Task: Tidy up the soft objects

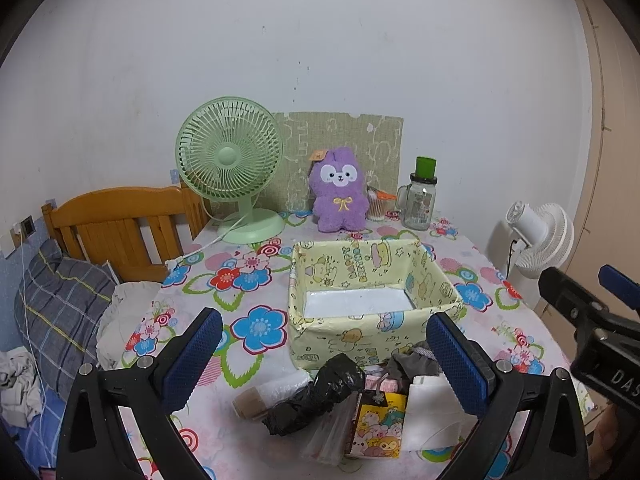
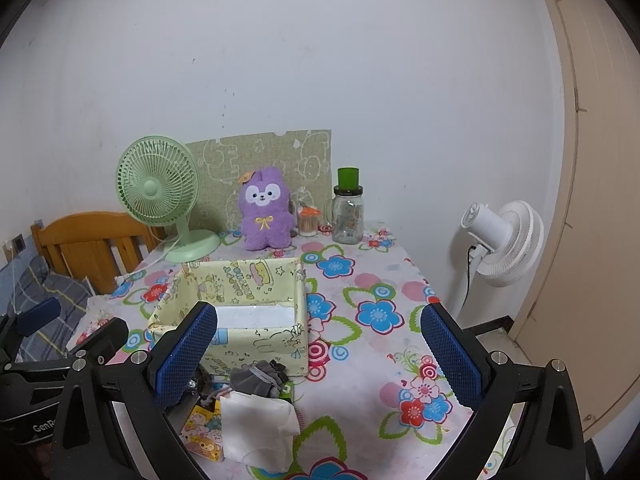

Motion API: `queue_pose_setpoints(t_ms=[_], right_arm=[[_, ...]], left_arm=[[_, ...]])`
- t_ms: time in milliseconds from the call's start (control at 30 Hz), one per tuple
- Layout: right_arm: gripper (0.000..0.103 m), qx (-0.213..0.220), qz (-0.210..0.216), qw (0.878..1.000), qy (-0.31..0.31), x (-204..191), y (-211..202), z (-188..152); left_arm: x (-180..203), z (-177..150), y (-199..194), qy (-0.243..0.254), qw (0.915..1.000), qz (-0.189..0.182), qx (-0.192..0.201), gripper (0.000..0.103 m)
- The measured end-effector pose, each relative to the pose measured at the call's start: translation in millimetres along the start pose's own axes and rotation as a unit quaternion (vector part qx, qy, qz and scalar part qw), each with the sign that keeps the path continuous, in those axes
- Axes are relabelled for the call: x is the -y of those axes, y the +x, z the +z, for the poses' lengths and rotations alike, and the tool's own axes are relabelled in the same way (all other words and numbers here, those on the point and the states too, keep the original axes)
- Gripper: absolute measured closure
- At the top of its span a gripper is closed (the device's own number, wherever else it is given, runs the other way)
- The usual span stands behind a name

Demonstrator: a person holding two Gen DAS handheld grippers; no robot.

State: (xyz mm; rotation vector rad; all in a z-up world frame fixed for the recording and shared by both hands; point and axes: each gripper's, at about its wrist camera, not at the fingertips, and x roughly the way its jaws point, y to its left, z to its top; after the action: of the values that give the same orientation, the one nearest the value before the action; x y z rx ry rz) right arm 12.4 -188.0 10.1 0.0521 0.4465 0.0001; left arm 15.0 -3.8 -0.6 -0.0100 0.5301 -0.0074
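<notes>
Blue mesh pads face each other across a wide gap on the left gripper (image 1: 324,356), spread and holding nothing; the heap of soft things lies directly ahead of it and below. Counted left to right in that heap: one tan roll (image 1: 250,400), one crumpled black plastic bag (image 1: 316,394), one clear sleeve (image 1: 334,432), one cartoon-printed pouch (image 1: 378,432), one grey drawstring bag (image 2: 258,376), one white folded cloth (image 2: 258,426). The black bag's long axis runs from near-left to far-right, and it looks nearest the left gripper. One empty yellow box (image 1: 370,330) sits just behind the heap. The right gripper (image 2: 320,356) is also spread and empty, with the white cloth just ahead on its left.
</notes>
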Motion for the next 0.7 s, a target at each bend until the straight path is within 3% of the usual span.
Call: queue_pose_setpoints(t_ms=[700], right_arm=[[0.000, -0.067, 0.027, 0.997, 0.008, -8, 44, -29]], left_arm=[[-3, -35, 47, 0.005, 0.9980, -0.014, -0.062, 0.004]])
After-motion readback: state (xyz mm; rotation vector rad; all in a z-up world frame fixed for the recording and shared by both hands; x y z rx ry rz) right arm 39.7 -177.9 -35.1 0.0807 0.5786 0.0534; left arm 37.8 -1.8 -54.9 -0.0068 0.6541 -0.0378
